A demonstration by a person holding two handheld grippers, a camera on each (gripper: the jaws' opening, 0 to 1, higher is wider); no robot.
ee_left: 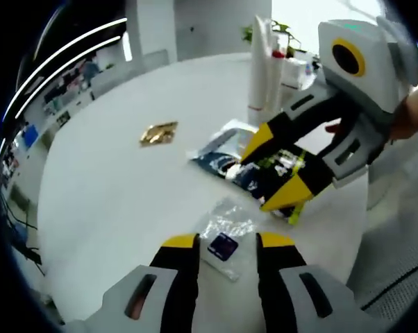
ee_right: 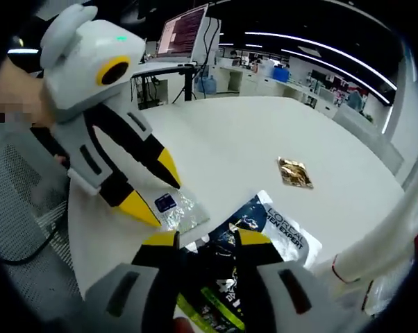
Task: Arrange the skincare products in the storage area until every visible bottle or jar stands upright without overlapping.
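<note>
A clear sachet with a dark blue label (ee_left: 223, 244) lies flat on the white round table (ee_left: 112, 187), between the open jaws of my left gripper (ee_left: 225, 241). My right gripper (ee_left: 273, 170) comes in from the right, its jaws apart over a dark packet with green stripes (ee_right: 212, 281). That packet lies partly on a blue and silver L'Oreal sachet (ee_right: 282, 232). Further off lies a gold sachet (ee_left: 158, 133). White tubes (ee_left: 260, 66) stand upright at the table's far side. In the right gripper view, my left gripper (ee_right: 155, 189) hovers over the clear sachet (ee_right: 174, 208).
A mesh chair (ee_right: 18, 201) stands by the table's near edge. Beyond the far edge (ee_right: 216, 97) is a desk with a monitor (ee_right: 185, 31). A green plant (ee_left: 282, 31) rises behind the tubes. Bare tabletop stretches to the left of the gold sachet (ee_right: 294, 173).
</note>
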